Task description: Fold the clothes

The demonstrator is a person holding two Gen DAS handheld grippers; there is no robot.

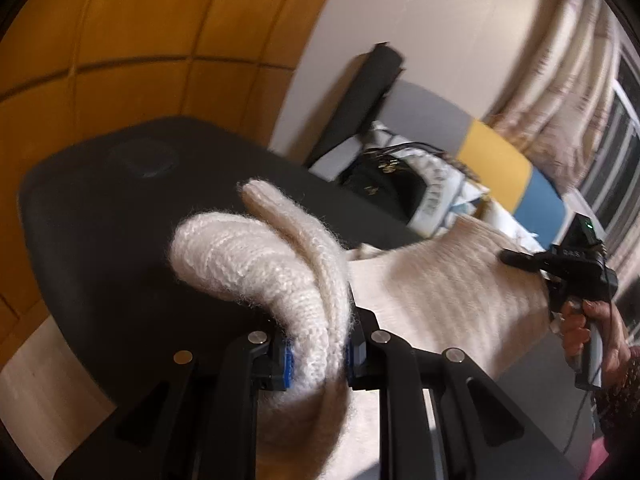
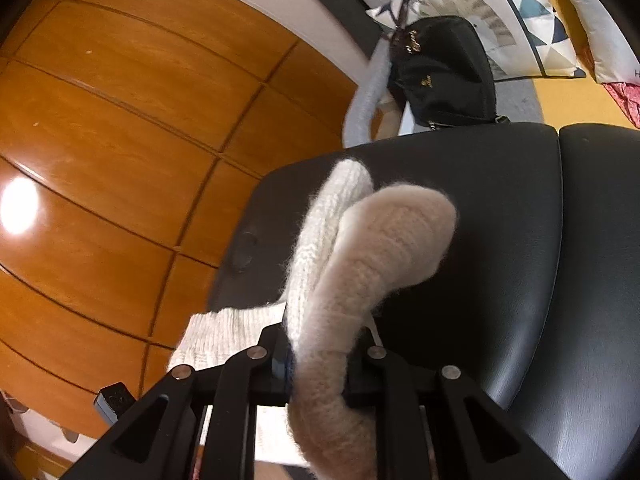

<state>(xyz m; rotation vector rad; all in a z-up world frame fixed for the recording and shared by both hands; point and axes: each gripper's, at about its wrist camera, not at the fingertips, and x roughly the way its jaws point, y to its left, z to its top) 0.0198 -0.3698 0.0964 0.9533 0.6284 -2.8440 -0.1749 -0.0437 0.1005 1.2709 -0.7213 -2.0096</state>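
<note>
Both grippers are clamped on the same cream knitted sweater (image 1: pixel 432 300), which hangs in the air over a black padded seat (image 1: pixel 120 240) rather than lying on it. The left gripper (image 1: pixel 318 354) has its jaws narrowed onto a thick bunched edge of the knit, and the right gripper (image 2: pixel 320 364) pinches another bunched edge the same way, with wool bulging out past the fingers on each. To my eye the folding is barely under way: the sweater is lifted and stretched between the two hands, not yet laid flat, and no crease or tidy fold shows anywhere. The left camera takes in the broad span of the knit running across to the person's hand (image 1: pixel 588 328) on the other tool's handle. The right camera misses that, but shows the seam splitting the seat (image 2: pixel 560 240) into two cushions, and a black handbag (image 2: pixel 444 72) against patterned pillows (image 2: pixel 520 12) behind.
</note>
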